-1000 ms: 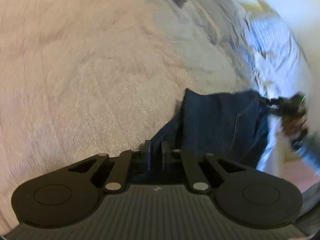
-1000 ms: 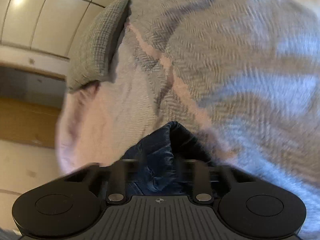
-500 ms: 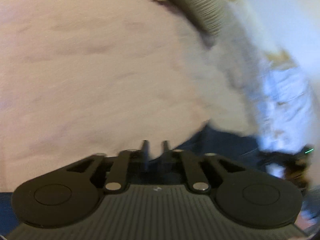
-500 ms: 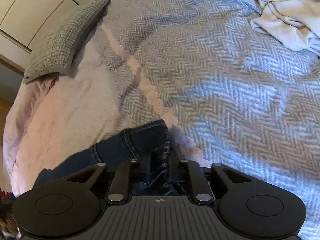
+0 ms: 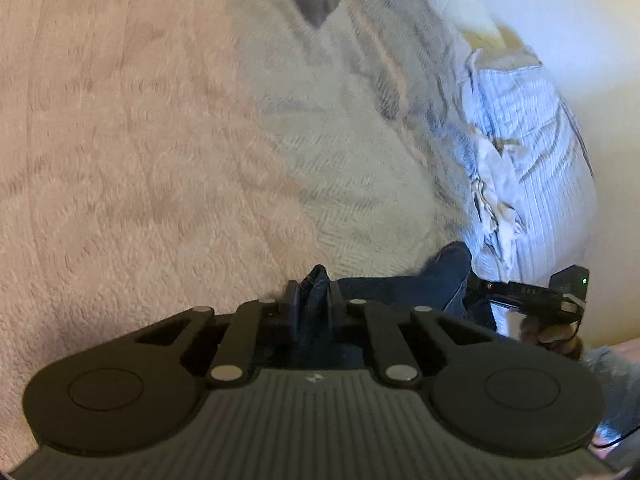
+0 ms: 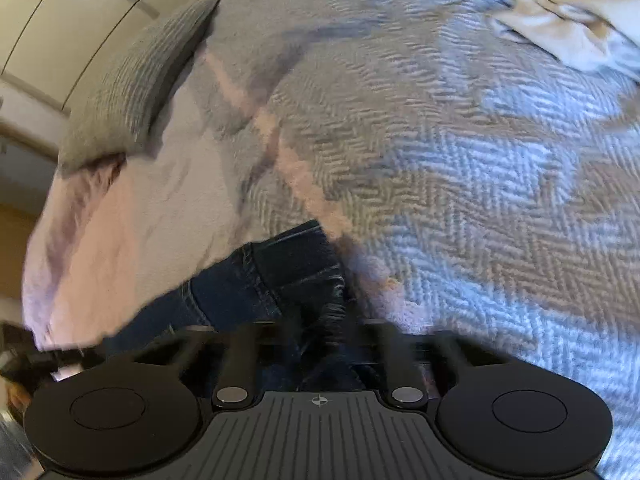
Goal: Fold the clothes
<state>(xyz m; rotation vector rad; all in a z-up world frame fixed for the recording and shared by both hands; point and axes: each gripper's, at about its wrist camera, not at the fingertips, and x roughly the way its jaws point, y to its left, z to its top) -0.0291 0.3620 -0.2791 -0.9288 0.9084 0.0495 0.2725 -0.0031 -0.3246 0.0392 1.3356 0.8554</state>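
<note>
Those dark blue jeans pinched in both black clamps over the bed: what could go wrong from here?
1. The left gripper seems to hold only a small bunch of the dark blue denim jeans; it might slip out.
2. The right gripper pinches near a frayed edge, so the hanging jeans could sag unevenly and spoil the fold.

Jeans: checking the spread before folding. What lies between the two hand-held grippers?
Only taut jeans span from left hand-held gripper to the right, left wrist view.

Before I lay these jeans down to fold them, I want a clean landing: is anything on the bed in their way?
Nothing visible. Both grippers, left and right, already pinch the jeans. The blanket ahead is bare; the pillow and the crumpled cloth lie farther off.
</note>
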